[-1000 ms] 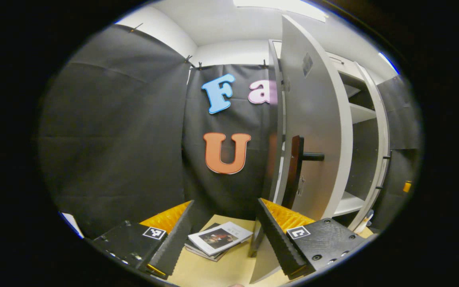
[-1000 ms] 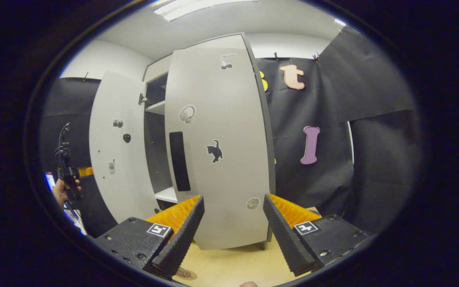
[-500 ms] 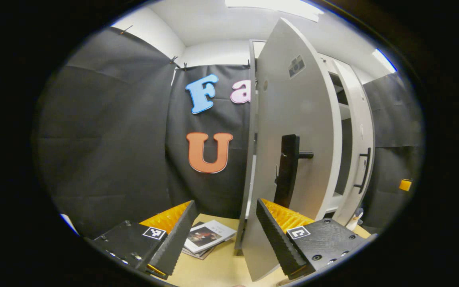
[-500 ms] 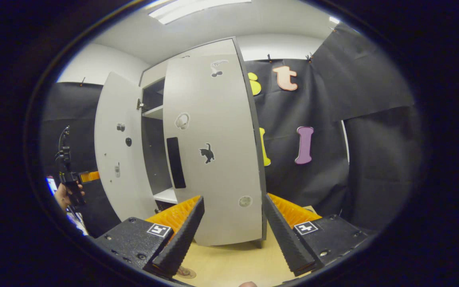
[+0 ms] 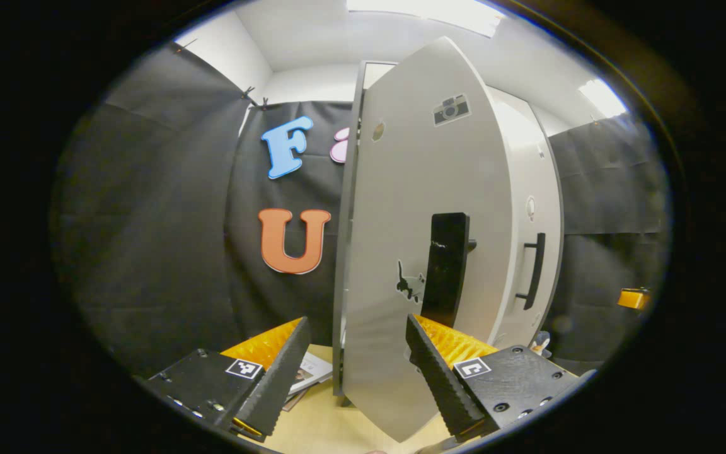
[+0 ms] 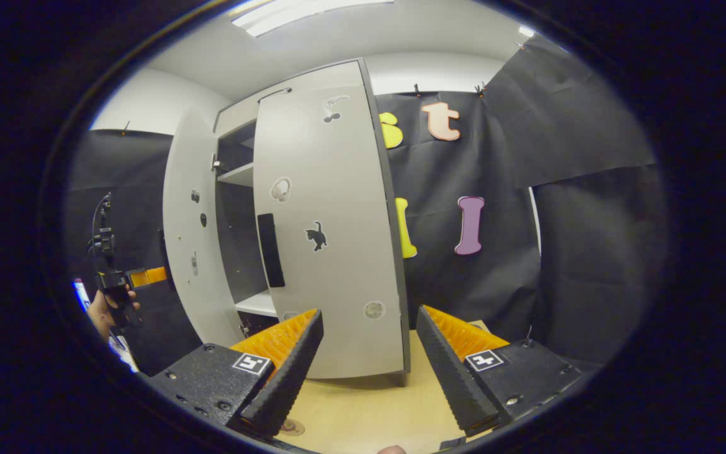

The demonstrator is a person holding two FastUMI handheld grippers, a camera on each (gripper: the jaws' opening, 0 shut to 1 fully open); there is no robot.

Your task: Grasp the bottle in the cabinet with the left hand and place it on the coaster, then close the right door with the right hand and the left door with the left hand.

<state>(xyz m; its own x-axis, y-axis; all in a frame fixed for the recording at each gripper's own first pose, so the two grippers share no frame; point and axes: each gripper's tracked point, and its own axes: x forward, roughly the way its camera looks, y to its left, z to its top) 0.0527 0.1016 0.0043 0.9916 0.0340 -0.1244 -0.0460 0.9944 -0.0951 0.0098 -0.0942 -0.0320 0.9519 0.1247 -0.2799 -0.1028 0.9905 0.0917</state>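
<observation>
L gripper (image 5: 350, 366) is open wide w/ nothing in it, close to the left door (image 5: 426, 252), which is part shut. R gripper (image 6: 369, 362) is open wide too, empty, near the right door (image 6: 331, 239). Bottle: can't tell where.

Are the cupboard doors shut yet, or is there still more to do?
Not quite. The grey right door with the cat sticker looks nearly closed. The grey left door stands ajar, leaving a gap to the shelves. Both the left gripper and right gripper are open, holding nothing. The bottle isn't clearly visible.
</observation>
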